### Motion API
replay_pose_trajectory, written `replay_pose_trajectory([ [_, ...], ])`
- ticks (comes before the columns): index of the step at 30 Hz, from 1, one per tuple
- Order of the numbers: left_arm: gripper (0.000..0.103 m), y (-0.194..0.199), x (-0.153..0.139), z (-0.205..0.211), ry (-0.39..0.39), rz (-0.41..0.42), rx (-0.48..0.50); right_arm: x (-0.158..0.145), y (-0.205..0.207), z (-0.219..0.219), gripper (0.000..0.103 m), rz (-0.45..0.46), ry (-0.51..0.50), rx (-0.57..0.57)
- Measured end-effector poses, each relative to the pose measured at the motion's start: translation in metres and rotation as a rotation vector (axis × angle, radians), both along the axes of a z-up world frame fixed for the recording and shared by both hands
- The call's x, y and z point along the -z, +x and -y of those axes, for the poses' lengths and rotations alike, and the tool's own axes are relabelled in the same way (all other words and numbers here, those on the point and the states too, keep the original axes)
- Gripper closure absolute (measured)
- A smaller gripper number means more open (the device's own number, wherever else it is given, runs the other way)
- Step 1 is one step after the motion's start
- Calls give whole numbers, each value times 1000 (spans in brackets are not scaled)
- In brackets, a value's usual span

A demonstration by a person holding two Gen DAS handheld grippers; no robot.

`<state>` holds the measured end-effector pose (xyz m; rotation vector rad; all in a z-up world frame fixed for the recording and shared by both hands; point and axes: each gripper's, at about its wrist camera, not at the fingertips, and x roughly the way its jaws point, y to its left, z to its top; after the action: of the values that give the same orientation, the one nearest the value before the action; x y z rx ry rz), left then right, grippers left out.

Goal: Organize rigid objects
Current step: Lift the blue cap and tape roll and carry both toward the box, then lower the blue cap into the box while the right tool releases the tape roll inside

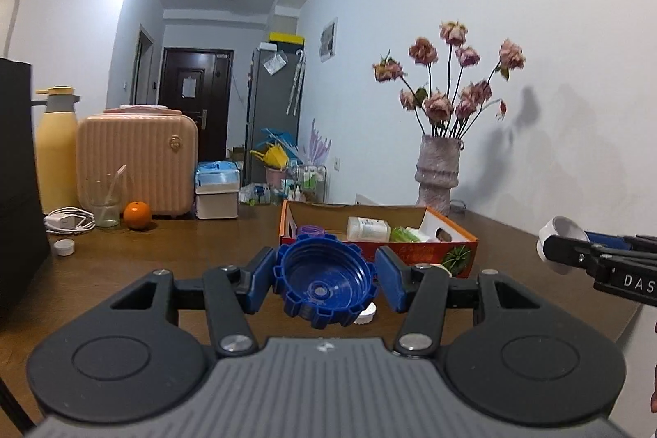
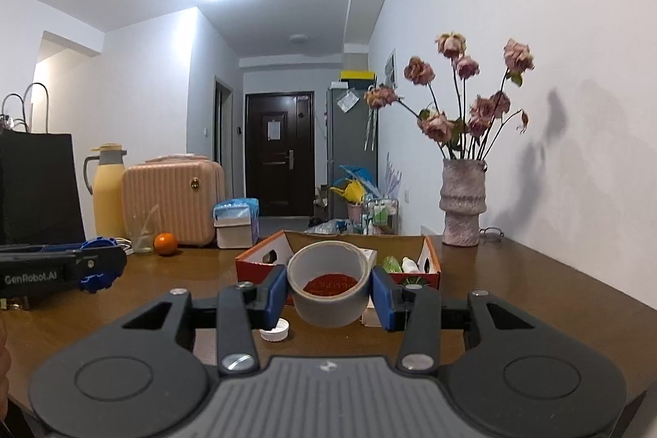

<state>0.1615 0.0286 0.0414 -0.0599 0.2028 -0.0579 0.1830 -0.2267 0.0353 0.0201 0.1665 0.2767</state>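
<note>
Two grippers loaded, box dead ahead

Left wrist view: the left gripper point(image 1: 325, 280) pinches a blue toothed cap point(image 1: 324, 280) between its blue pads, the cap's open side facing up and back toward the camera. The cardboard box point(image 1: 435, 253) lies past the cap at about one o'clock, its near wall just beyond the fingertips, with bottles already inside. At three o'clock the right gripper point(image 1: 552, 247) comes in from the edge, clamped on a pale ring that is probably the tape roll, though only its edge shows. A small white cap point(image 1: 365, 313) sits on the table point(image 1: 164, 257) under the blue one.

Right wrist view: the right gripper point(image 2: 328, 290) holds a grey tape roll point(image 2: 328, 288), hollow axis tilted upward, pads pressing its sides. The box opening stands straight at twelve o'clock behind the roll. The left gripper is at nine o'clock. By my judgement the right hand is squarer to the box; the left must angle rightward.
</note>
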Motion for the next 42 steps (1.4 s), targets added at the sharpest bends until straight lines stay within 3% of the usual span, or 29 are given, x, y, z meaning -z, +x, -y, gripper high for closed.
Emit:
replay_pose_trajectory([
  [12,48,164,-20,-6,1,-61,73,-22,148,-1,60,-92,34,-101],
  [21,48,345,-17,1,0,-232,123,-22,302,-21,60,-238,-29,-156],
  [28,48,457,17,23,-3,-450,118,7,412,-33,60,-482,-45,-172],
  [35,44,504,48,24,-50,-560,102,41,461,-42,60,-599,-90,-132],
  [38,34,503,52,21,-78,-568,152,48,466,-40,60,-620,-92,-122],
  [42,33,497,51,21,-83,-549,167,50,466,-37,56,-618,-92,-121],
])
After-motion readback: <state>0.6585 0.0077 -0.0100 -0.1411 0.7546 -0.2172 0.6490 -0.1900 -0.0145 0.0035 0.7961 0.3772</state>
